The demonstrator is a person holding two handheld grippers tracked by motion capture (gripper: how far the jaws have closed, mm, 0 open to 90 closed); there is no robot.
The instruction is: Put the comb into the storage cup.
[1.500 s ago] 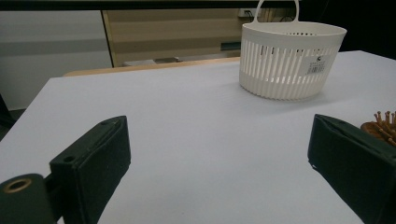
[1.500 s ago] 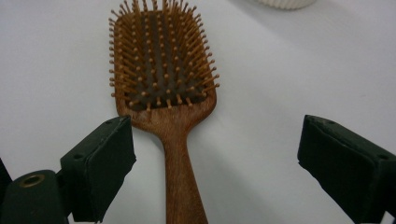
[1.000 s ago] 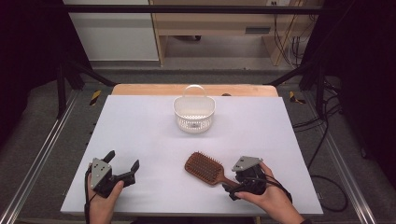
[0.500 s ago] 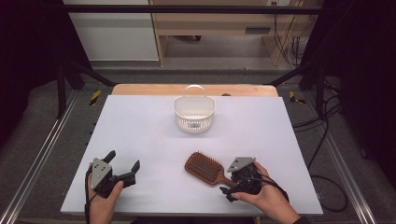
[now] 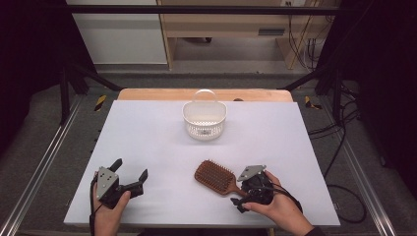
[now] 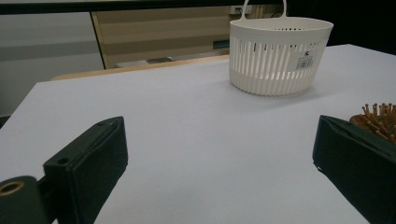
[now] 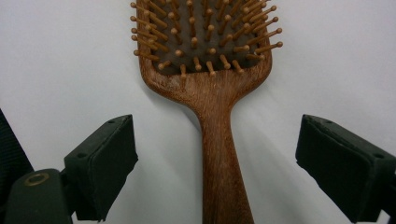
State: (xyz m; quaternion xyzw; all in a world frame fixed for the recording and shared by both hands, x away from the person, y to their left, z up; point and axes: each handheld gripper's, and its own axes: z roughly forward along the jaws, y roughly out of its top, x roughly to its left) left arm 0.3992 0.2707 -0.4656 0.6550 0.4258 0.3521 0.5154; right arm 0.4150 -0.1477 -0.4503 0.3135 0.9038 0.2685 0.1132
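A wooden paddle hairbrush [image 5: 215,176] lies bristles up on the white table [image 5: 147,132], its handle pointing to the near right. My right gripper [image 5: 239,189] is open, a jaw on each side of the handle and neither touching it. In the right gripper view the brush [image 7: 205,88] runs up between the wide-apart jaws of the right gripper [image 7: 215,144]. My left gripper [image 5: 130,169] rests open at the near left with nothing between its jaws. The left gripper view shows the left gripper [image 6: 224,140] aimed at bare table, with the brush bristles [image 6: 378,116] at the right edge.
A white slotted basket [image 5: 204,120] with a handle stands at the middle back of the table; it also appears as the basket [image 6: 280,56] in the left gripper view. A wooden strip [image 5: 147,94] borders the far edge. Metal rails [image 5: 44,162] flank the table.
My right gripper has edged a little to the left along the brush handle, toward the brush head. The left gripper, brush and basket have kept still.
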